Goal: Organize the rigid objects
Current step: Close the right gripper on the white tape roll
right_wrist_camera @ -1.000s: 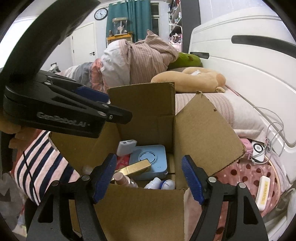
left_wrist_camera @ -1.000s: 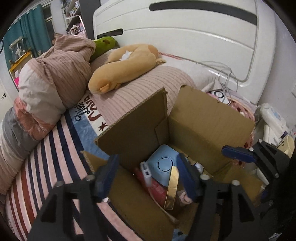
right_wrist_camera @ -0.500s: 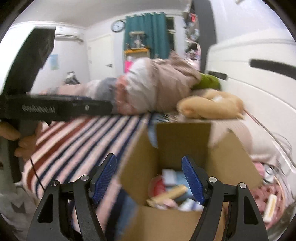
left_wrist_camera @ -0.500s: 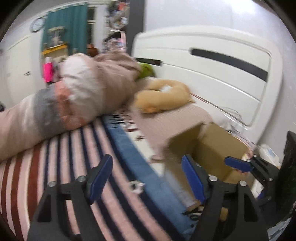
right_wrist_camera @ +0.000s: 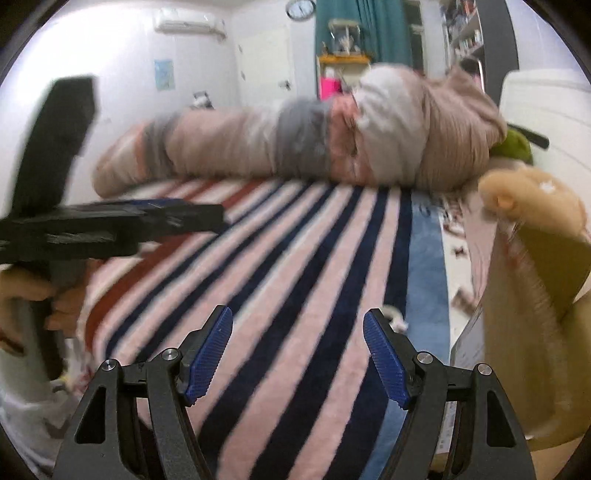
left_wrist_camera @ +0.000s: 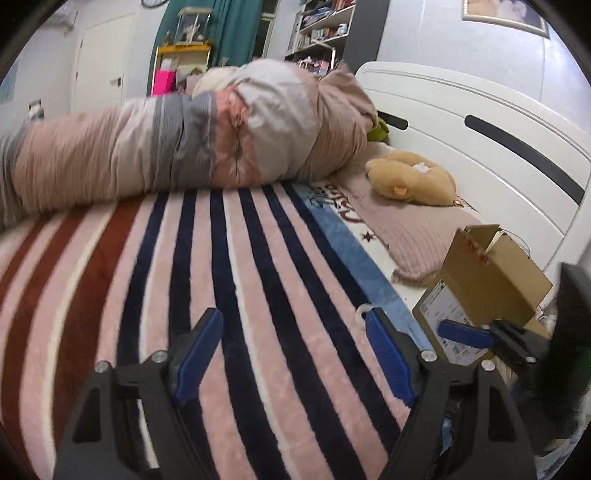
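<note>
I count one brown cardboard box [left_wrist_camera: 487, 273] at the right edge of the bed, flaps up. One tan plush toy [left_wrist_camera: 410, 181] lies far right, with one green plush [left_wrist_camera: 378, 129] behind it. One bundled pink-and-grey quilt [left_wrist_camera: 184, 140] stretches across the far side. One small white ring [left_wrist_camera: 361, 314] sits on the one striped blanket [left_wrist_camera: 258, 277]. Two tools: left tool [left_wrist_camera: 291, 354], right tool [right_wrist_camera: 297, 356].

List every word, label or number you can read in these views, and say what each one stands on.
Nothing reads clearly.
Red lettering on the blanket: cut off and skewed, unreadable.
White shipping label on the cardboard box: print too small.
Wall clock: numerals too small.
Blue poster on the wall: blurred.
Both hand-held grippers: no marking legible.
</note>
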The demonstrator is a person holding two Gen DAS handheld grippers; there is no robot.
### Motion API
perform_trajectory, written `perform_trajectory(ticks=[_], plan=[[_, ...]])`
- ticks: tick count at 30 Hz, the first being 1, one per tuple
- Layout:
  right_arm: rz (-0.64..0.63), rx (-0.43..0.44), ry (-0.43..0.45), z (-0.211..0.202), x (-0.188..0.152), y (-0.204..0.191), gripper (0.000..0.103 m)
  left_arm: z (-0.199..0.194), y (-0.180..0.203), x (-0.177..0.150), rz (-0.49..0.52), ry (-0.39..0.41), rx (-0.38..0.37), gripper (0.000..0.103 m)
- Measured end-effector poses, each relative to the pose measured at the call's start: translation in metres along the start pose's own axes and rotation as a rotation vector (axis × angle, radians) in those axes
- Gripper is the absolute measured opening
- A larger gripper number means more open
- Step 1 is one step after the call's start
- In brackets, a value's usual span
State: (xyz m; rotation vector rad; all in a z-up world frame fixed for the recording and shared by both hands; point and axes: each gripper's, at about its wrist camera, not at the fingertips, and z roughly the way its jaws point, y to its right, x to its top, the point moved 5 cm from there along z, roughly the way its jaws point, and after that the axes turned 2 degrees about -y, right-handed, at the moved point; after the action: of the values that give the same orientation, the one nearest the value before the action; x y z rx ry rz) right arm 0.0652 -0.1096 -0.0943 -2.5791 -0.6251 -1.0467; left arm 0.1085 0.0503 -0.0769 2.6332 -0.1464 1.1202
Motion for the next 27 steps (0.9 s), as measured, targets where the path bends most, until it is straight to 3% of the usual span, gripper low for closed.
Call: perform_trajectory(ticks=[5,10,16,18,19,20,27], plan=[[0.048,-0.163,-0.113,0.067,-0.014,0.031,0.07,0.019,-0.001,-0.015,-0.042,-0.03,-0.026,0.077],[0.052,-0.276,-0.13,0.095,-0.017,0.058,0.068,0.021,0.001,-0.021,-0.054,-0.034,-0.031,0.077],[0.055,-0.253,-0.175,0.119,-0.015,0.074,0.065,0.017,0.004,-0.023,-0.054,-0.034,-0.03,0.077],[0.078,-0.229,-0.186,0.122,-0.017,0.078,0.055,0.016,0.003,-0.023,-0.059,-0.034,-0.03,0.077],[0.075,-0.223,-0.187,0.12,-0.017,0.077,0.04,0.016,0.003,-0.023,-0.06,-0.034,-0.03,0.077],[0.069,-0.227,-0.186,0.119,-0.018,0.075,0.034,0.015,0.003,-0.023,-0.06,-0.033,-0.029,0.077],[0.031,-0.131,-0.121,0.086,-0.015,0.047,0.035,0.001,0.006,-0.022,-0.067,-0.012,-0.028,0.077]])
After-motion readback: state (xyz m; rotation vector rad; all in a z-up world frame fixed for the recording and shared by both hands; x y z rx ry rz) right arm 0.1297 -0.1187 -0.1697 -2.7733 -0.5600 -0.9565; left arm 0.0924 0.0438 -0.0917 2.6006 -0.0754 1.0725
